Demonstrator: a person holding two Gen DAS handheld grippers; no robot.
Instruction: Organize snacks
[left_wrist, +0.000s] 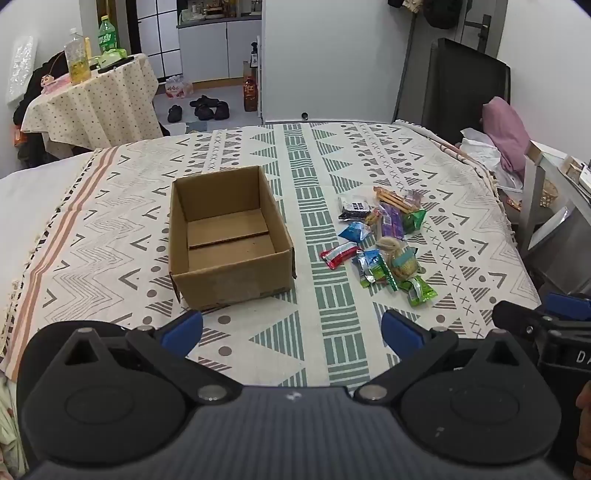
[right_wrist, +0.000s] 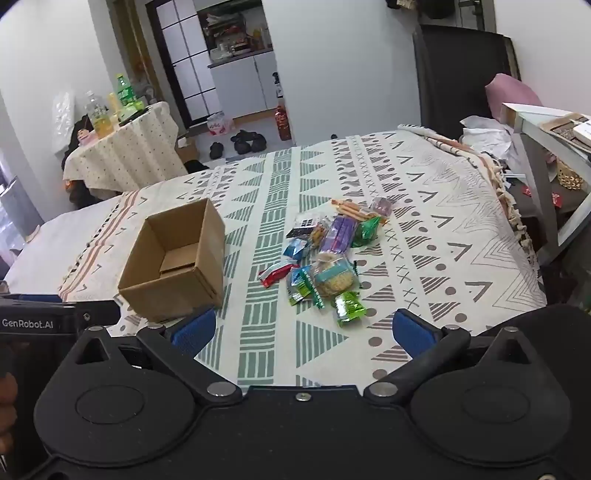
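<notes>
Patterned bedspread (left_wrist: 325, 177) covers the bed before you, with an empty cardboard box (left_wrist: 229, 236) left of centre and the snack packets (left_wrist: 384, 240) heaped just right of it. Your left claw (left_wrist: 291, 330) and right claw (right_wrist: 303, 328) both gape fully, gripping nothing.

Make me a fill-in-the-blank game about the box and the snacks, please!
1. The cardboard box has ____ inside it.
2. The snack pile lies on the patterned ____, not in the box.
3. Seen from both cameras, the pile is to the ____ of the box.
4. The left gripper and right gripper both have their jaws ____.

Missing words: nothing; cloth; right; open
</notes>
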